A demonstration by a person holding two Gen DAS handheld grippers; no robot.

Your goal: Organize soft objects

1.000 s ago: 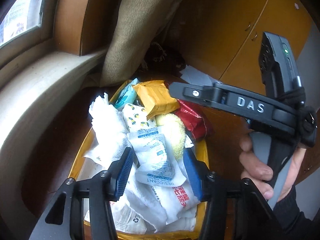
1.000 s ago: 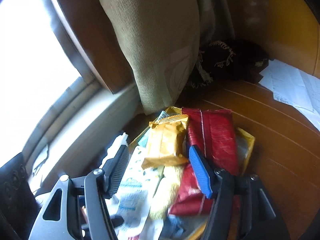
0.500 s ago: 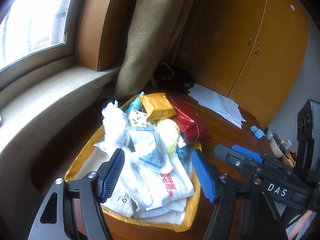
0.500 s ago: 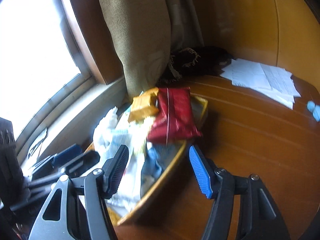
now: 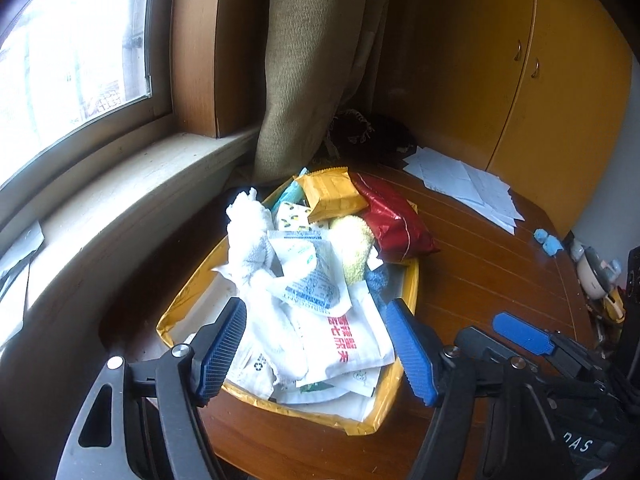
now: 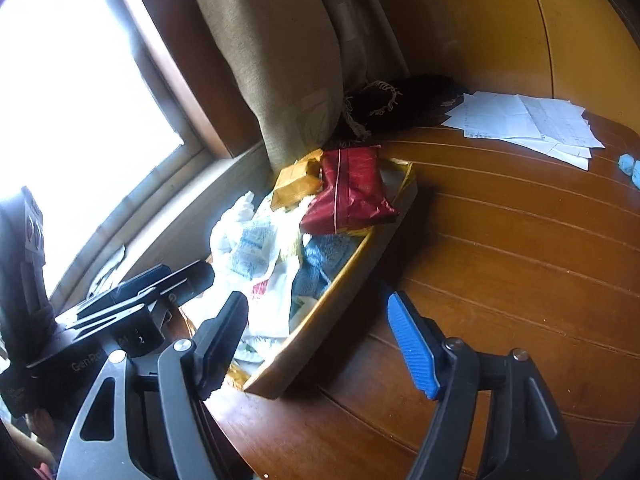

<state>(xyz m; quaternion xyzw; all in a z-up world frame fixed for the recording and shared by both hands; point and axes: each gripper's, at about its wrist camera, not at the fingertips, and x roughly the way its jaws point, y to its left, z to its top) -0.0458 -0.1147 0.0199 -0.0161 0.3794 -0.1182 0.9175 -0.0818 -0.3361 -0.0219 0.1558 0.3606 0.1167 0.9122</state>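
**Yellow tray of soft things sits at the desk's window edge, both grippers empty**

Wooden desk (image 5: 480,264) with grooved boards runs along a windowsill, a beige curtain (image 5: 304,80) hanging down to its far edge beside orange cupboard doors (image 5: 560,80). On the desk's window-side edge stands a yellow tray (image 5: 410,280), heaped with soft things: a white cloth (image 5: 252,240) on the window side, white sachets (image 5: 312,276) over it, a yellow sponge (image 5: 354,248) near the middle, an orange packet (image 5: 332,196) and a red packet (image 5: 394,220) at the far end, the red one overhanging the rim. In the right wrist view a blue cloth (image 6: 324,260) lies against the tray's near wall. Loose papers (image 5: 468,188) lie at the desk's far corner, well apart from the tray.

The left gripper (image 5: 316,352) hangs over the tray's near end, jaws opening, its blue pads touching nothing. The right gripper (image 6: 320,344) is beside the tray's near corner, jaws opening too, only bare desk and the tray's corner between them
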